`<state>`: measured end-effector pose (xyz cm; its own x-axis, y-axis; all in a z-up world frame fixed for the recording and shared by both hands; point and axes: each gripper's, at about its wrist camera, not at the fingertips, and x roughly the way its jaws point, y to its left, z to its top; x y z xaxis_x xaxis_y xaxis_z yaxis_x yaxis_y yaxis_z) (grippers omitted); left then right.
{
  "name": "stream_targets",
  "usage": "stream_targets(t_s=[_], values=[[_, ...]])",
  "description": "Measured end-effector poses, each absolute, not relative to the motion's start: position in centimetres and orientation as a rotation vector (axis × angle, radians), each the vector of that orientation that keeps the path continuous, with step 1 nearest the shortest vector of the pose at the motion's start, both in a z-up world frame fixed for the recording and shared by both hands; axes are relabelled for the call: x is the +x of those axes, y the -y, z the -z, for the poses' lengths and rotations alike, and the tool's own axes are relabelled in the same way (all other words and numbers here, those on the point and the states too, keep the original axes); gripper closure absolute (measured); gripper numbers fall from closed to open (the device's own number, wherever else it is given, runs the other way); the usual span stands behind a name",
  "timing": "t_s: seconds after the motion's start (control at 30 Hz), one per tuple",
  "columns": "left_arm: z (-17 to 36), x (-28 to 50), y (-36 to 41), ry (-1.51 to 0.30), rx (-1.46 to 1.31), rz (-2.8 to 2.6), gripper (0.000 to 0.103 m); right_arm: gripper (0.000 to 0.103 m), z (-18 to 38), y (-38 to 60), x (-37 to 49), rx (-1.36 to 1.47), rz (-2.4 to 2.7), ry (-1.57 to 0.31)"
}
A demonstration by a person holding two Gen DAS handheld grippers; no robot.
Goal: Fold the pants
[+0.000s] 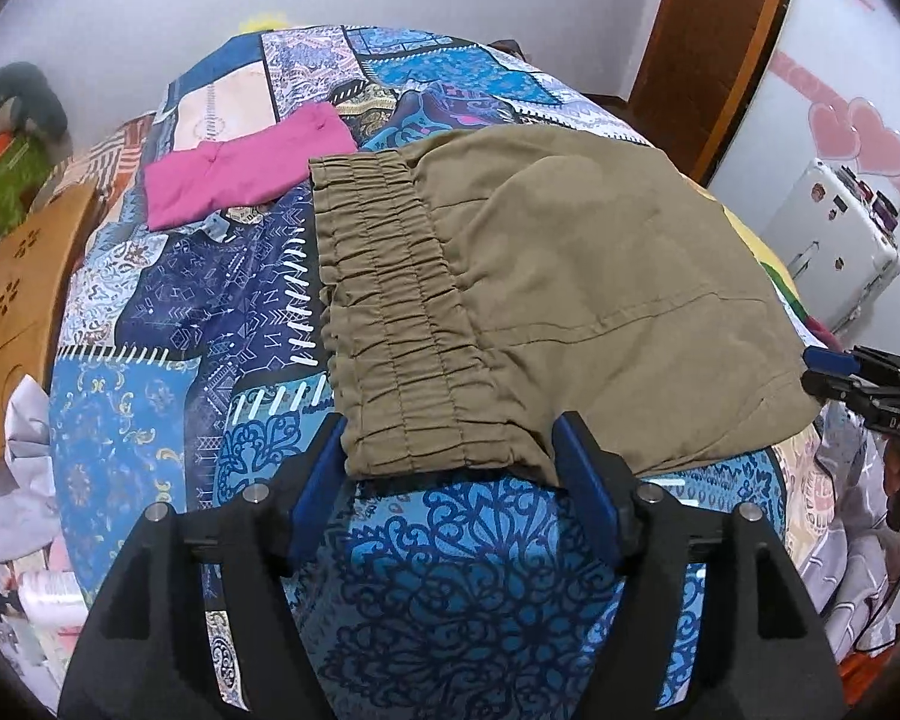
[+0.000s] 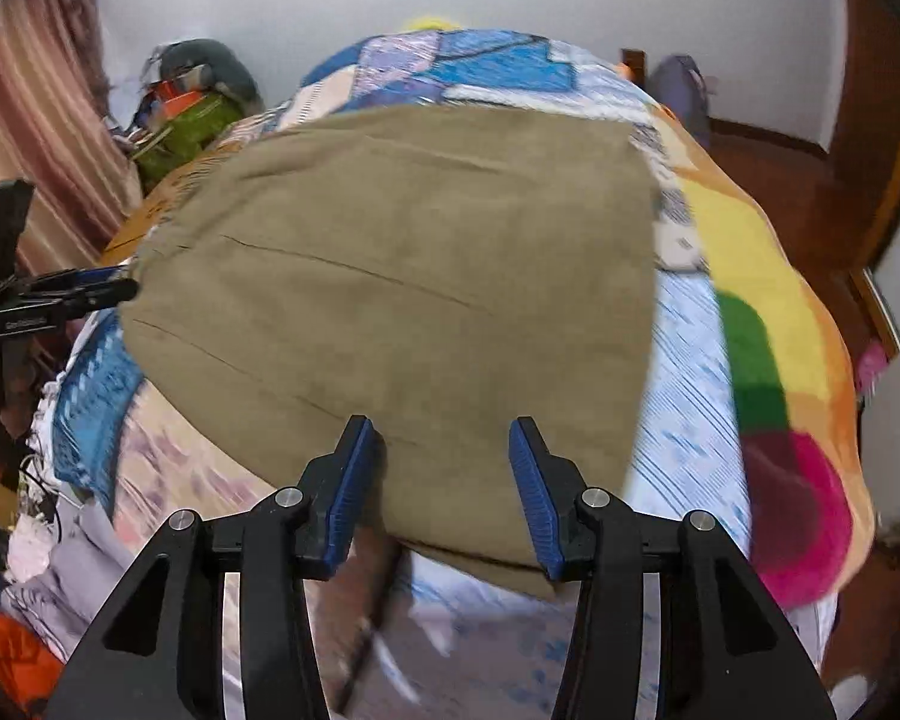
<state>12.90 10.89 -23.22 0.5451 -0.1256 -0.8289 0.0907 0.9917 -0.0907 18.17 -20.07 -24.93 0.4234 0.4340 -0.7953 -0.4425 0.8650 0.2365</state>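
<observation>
Olive-brown pants lie folded flat on the patchwork bedspread, with the gathered elastic waistband on their left side. My left gripper is open, and its blue pads straddle the near waistband corner without pressing it. In the right wrist view, which is blurred, the pants fill the middle. My right gripper is open over their near edge, with the cloth lying loose between the fingers. Each gripper shows in the other's view: the right gripper at the pants' right edge, the left gripper at their left edge.
A folded pink garment lies further back on the bed. A wooden board stands off the left side. A white case sits right of the bed. A rainbow blanket covers the right part. Loose clothes pile below.
</observation>
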Motion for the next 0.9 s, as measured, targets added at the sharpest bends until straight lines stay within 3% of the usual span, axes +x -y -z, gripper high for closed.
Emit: stream_targets(t_s=[0.23,0.53,0.9], values=[[20.7,13.5,-11.9,-0.990,-0.017,0.131,0.034,0.057,23.4,19.9,18.6,-0.033,-0.556,-1.010],[17.5,19.2,-15.1,-0.938,-0.077,0.019,0.034,0.053,19.3,20.5,22.4,-0.003,-0.553,-0.884],[19.6,26.7,-14.6,-0.980,-0.067,0.009,0.034,0.050,18.9,20.4,31.4,-0.031,-0.486,-0.828]])
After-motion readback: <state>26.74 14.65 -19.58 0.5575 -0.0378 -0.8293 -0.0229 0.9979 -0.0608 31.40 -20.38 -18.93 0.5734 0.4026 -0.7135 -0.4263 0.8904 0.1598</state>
